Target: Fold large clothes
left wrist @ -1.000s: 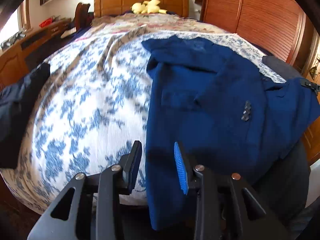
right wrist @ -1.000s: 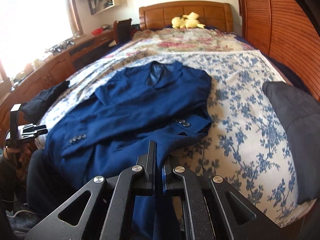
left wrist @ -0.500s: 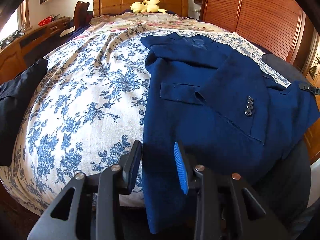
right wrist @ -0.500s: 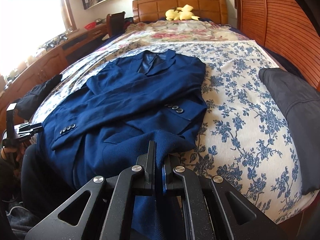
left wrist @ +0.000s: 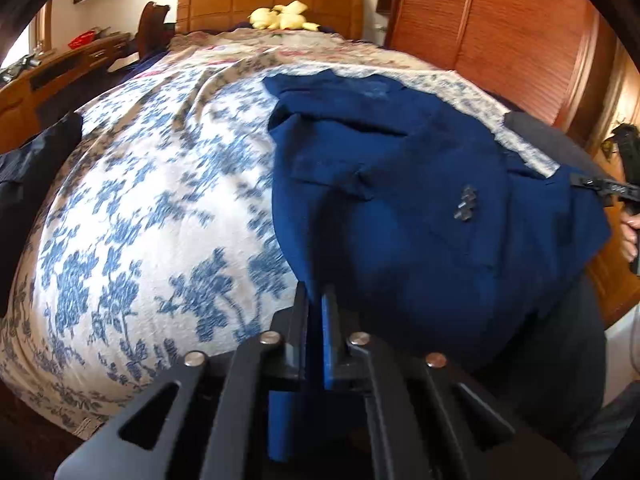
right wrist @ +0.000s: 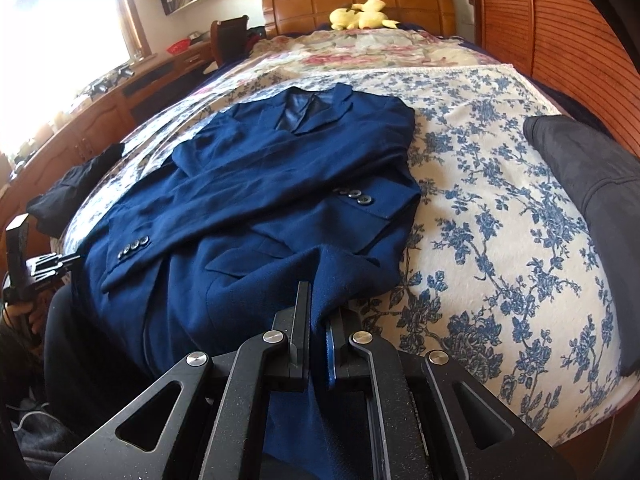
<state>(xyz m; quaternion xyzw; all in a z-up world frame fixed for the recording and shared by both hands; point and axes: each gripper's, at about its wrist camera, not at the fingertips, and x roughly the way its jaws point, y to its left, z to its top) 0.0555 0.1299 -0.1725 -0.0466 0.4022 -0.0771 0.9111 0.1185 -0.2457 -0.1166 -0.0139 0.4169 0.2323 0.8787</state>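
A navy blue suit jacket (right wrist: 288,200) lies face up on the bed, sleeves folded across its front, collar toward the headboard. It also shows in the left wrist view (left wrist: 420,184), blurred. My left gripper (left wrist: 315,304) is shut on the jacket's bottom hem at its left corner. My right gripper (right wrist: 318,312) is shut on the hem at the right corner. Each gripper shows in the other's view, the right gripper (left wrist: 616,188) at the right edge and the left gripper (right wrist: 40,268) at the left edge.
The bed carries a blue floral bedspread (right wrist: 500,208). A dark grey garment (right wrist: 592,172) lies on its right side and a black garment (right wrist: 76,184) on its left. A yellow plush toy (right wrist: 364,14) sits by the wooden headboard. A wooden wardrobe (left wrist: 512,28) stands on the right.
My left gripper was open beside the hem and has now shut on it. The left view has shifted and blurred. The right gripper stays shut on the hem.
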